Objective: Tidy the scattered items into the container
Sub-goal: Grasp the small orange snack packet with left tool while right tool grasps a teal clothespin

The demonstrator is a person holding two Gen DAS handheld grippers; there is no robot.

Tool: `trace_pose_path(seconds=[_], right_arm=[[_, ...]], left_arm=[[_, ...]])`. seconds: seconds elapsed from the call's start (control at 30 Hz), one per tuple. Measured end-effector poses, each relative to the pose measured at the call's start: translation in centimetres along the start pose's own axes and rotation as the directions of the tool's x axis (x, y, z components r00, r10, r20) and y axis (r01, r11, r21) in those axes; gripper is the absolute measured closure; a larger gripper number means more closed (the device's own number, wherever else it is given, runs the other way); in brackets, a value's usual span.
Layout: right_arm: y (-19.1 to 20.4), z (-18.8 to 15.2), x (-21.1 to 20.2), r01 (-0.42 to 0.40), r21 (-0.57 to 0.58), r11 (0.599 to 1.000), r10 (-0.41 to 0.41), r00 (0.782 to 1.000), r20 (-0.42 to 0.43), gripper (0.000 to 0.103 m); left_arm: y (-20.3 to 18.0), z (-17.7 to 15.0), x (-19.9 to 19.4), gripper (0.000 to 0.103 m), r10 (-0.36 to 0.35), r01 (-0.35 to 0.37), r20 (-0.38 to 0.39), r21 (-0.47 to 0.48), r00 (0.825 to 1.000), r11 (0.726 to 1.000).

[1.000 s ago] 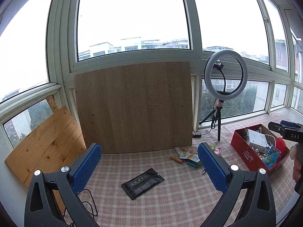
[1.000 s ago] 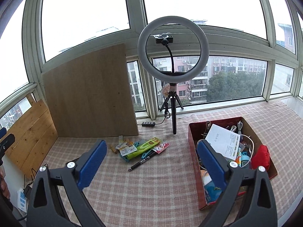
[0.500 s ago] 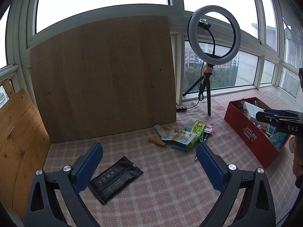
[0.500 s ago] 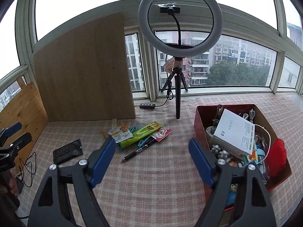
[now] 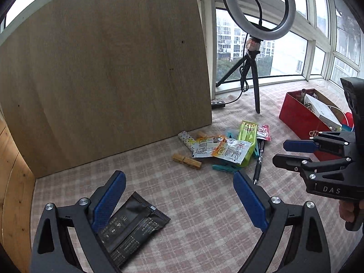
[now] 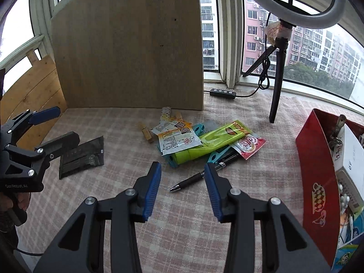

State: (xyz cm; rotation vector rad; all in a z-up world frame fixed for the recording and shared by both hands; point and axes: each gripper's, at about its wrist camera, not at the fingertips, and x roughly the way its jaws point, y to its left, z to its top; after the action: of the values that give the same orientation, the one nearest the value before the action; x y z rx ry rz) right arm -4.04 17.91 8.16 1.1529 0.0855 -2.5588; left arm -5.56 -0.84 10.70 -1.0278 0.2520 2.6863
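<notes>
Both my tongs have dropped toward the checked cloth since a moment ago, and the window that filled the earlier view has slid up out of most of the picture. My left tongs (image 5: 179, 196) stand wide with nothing between the blue pads; the near left pad hangs over the black foil packet (image 5: 134, 227), which lies flat and alone on the near left of the surface (image 5: 204, 216). My right tongs (image 6: 183, 183) are closing, about half open, with bare cloth between the pads and the tip of the black pen (image 6: 200, 177) lying just beyond the gap, not touched.

Farther out from the pen is the heap of scattered things: a lime green pouch (image 6: 211, 143), a white and orange sachet (image 6: 177, 138) lying over its left end, a red and white sachet (image 6: 249, 145) at its right, teal clips (image 6: 216, 155) poking out under it, and a wooden clothespin (image 6: 146, 133) at the left edge. The pen's far end is tucked under this heap.

On the right stands the red box (image 6: 316, 159), the container, already crowded with a white carton and small oddments. Beyond the heap a tripod leg of the ring light (image 6: 276, 91) stands on the cloth, its cable remote (image 6: 223, 92) beside it. A wooden board (image 6: 127, 45) leans upright at the far side.
</notes>
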Motion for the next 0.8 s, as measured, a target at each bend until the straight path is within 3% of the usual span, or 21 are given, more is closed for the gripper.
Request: trace_pose_path(seconds=[0.13,0.37,0.53,0.67,0.77,0.8], right_arm=[[0.8,0.6,1.8,0.002,-0.064,0.998,-0.002,1.0,-0.012,0.059],[-3.1,2.8,3.9,-0.089,0.085,0.992,0.091,0.996,-0.021,0.058],[-4.4,4.5,5.7,-0.108,0.051,0.993,0.111,0.992,-0.061,0.059],[-6.3,4.9,6.1,-0.119,0.114,0.986,0.127,0.99,-0.068,0.06],[-7.8,4.7,6.1,-0.114,0.166,0.98,0.125,0.991,-0.056,0.06],[-8.1,4.7,6.0,-0.11,0.176,0.978,0.121,0.991,-0.052,0.06]], left_arm=[[-0.3,-0.1,2.0,0.008,-0.019,0.02,-0.024,0.045,1.0,0.999],[-1.2,0.2,4.1,0.008,-0.132,0.132,-0.044,0.016,0.99,0.991],[-2.9,0.6,5.6,0.008,-0.25,0.247,-0.059,-0.058,0.966,0.967],[-3.7,1.2,7.3,0.01,-0.329,0.317,-0.072,-0.137,0.942,0.938],[-3.4,1.3,9.3,0.017,-0.397,0.363,-0.096,-0.254,0.913,0.896],[-3.1,1.2,10.0,0.024,-0.415,0.37,-0.105,-0.296,0.904,0.881]])
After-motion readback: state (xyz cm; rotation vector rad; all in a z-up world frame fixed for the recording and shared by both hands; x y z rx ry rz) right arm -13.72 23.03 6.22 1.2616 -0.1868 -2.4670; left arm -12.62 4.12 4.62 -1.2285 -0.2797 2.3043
